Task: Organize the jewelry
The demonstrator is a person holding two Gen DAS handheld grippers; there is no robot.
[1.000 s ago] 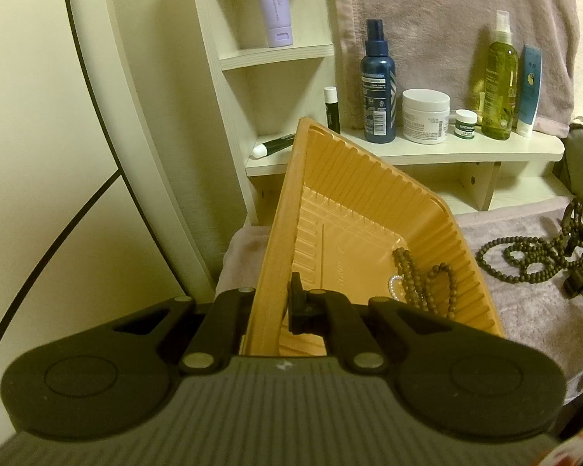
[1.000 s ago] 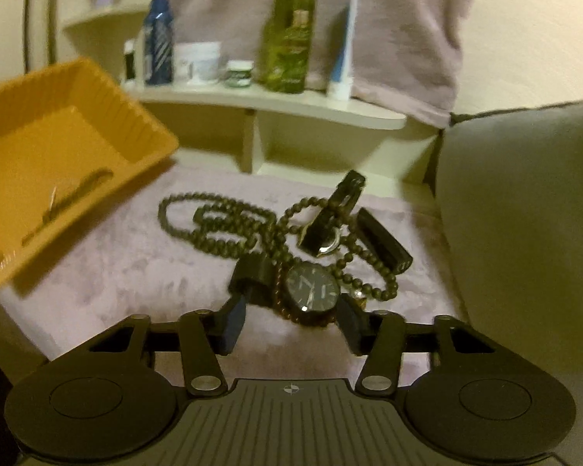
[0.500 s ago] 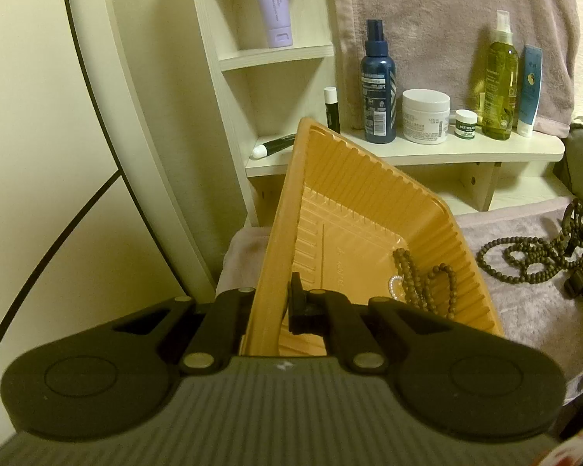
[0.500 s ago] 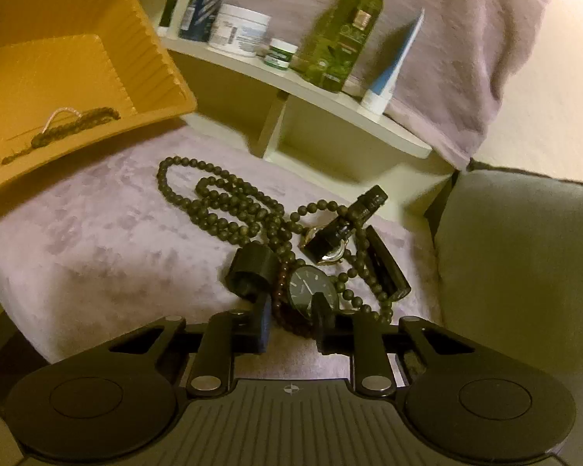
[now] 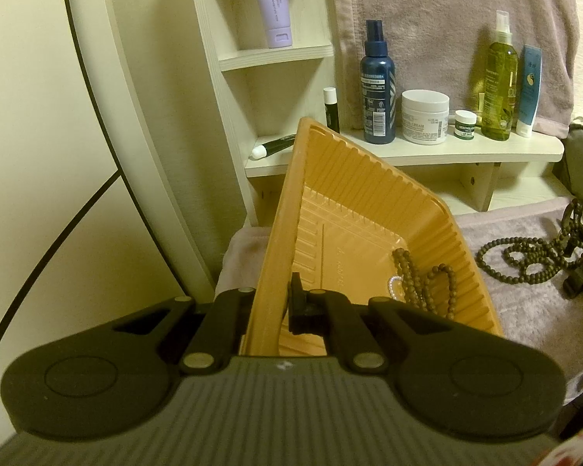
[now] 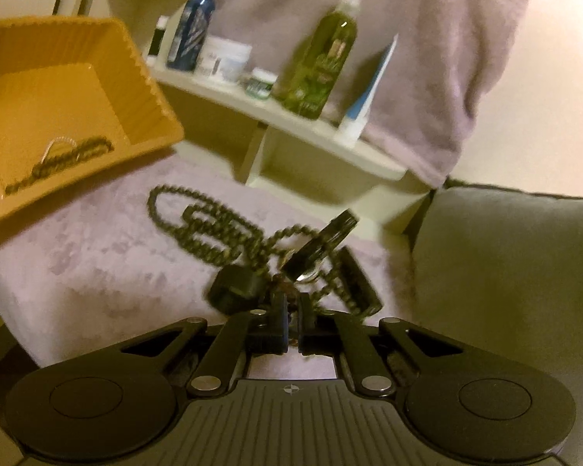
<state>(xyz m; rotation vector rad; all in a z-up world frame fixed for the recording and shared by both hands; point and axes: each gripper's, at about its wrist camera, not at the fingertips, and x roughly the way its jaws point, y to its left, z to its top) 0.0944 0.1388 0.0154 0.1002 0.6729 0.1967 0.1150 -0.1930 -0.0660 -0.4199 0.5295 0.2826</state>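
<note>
Left wrist view: my left gripper [image 5: 270, 305] fingers clamp the orange tray [image 5: 373, 209] rim; one bead strand [image 5: 427, 283] lies inside. My right gripper [image 6: 290, 324] fingers have just closed on the watch [image 6: 322, 242] tangle; long beads [image 6: 210, 225] remain on the towel [image 6: 85, 256].

Ahead of my left claw, a cream corner shelf [image 5: 427, 157] carries a navy spray bottle [image 5: 377, 89], a white cream jar [image 5: 425, 116], a small green-labelled lip balm pot [image 5: 465, 124], a green oil spray bottle [image 5: 499, 89] and a blue tube [image 5: 529, 89]. A lilac tube [image 5: 274, 11] stands on the shelf above. A mauve towel [image 5: 447, 19] hangs behind. Right of my right claw lies a grey cushion [image 6: 505, 272].
</note>
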